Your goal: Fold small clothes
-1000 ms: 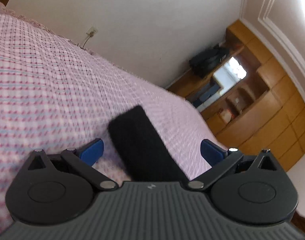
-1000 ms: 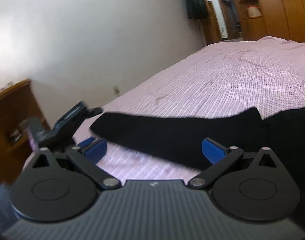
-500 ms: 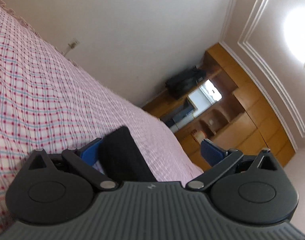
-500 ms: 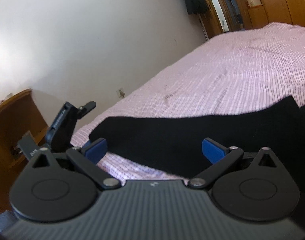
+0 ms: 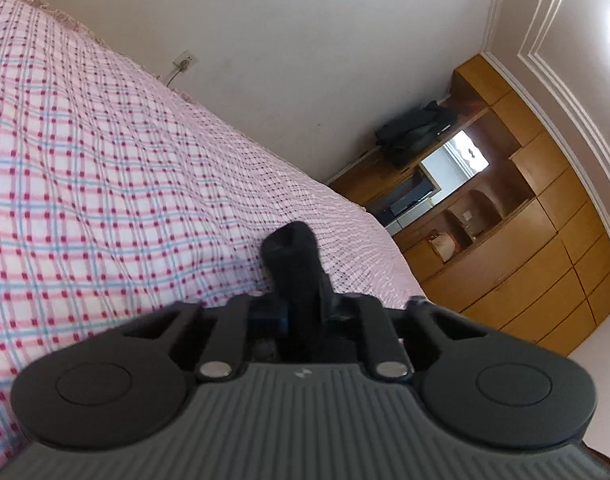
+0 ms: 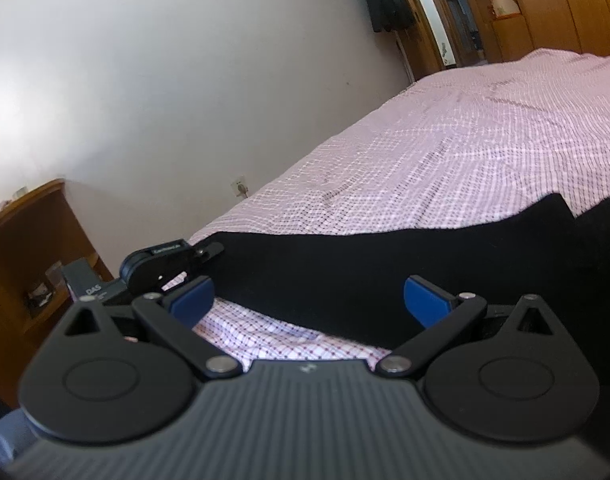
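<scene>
A long black sock [image 6: 385, 264] lies across the pink checked bed [image 6: 465, 140]. In the right wrist view my left gripper [image 6: 209, 249] sits at the sock's left end. In the left wrist view that end of the sock [image 5: 293, 252] bunches up and sticks out between the jaws of my left gripper [image 5: 301, 312], which are closing and pinch the cloth. My right gripper [image 6: 309, 298] stands open low over the sock's middle, blue pads [image 6: 191, 294] wide apart and touching nothing. More black cloth [image 6: 601, 280] lies at the right edge.
The bed [image 5: 105, 160] runs along a white wall with a socket [image 5: 184, 61]. A wooden wardrobe unit [image 5: 525, 240] stands past the foot of the bed. A wooden bedside cabinet [image 6: 25, 248] stands at the left in the right wrist view.
My left gripper has moved in onto the sock's end and its jaws have gone from wide apart to pinched on the cloth. The right gripper has stayed open and almost still.
</scene>
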Demonstrator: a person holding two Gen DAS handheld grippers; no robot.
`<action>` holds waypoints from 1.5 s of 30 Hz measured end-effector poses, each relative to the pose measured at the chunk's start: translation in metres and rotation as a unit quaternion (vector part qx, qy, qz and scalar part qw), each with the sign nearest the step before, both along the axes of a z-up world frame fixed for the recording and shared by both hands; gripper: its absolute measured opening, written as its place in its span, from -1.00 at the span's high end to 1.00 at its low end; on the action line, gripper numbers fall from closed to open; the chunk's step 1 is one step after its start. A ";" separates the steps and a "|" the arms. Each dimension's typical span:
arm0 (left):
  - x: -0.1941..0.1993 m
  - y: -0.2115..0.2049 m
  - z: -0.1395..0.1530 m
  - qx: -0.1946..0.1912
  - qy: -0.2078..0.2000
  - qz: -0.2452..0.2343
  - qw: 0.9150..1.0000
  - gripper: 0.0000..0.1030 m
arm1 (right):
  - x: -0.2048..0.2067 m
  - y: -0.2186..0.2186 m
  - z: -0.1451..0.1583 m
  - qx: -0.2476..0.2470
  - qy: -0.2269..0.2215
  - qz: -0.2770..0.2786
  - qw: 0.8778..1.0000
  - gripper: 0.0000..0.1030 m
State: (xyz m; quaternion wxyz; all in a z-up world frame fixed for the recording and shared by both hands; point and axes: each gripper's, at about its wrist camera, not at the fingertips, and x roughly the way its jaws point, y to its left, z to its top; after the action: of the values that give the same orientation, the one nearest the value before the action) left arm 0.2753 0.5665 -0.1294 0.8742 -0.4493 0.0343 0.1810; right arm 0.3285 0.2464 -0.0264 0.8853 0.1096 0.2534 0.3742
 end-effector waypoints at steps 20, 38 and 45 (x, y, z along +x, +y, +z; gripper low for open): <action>0.004 -0.061 0.089 0.122 -0.006 0.022 0.992 0.81 | 0.018 -0.073 0.021 -0.020 -0.042 -0.089 0.995 -1.00; 0.024 -0.308 0.212 0.188 -0.062 -0.073 0.977 0.81 | 0.012 -0.260 0.057 0.005 -0.061 -0.206 0.977 -1.00; 0.057 -0.446 0.208 0.204 -0.043 -0.122 0.970 0.81 | -0.016 -0.369 0.053 -0.036 -0.062 -0.245 0.967 -1.00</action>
State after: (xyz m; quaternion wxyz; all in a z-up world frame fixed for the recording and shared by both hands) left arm 0.3322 0.1200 0.0789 0.9635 -0.2611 0.0133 0.0569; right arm 0.3121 -0.1225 0.0264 0.9673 0.1132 0.1764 0.1430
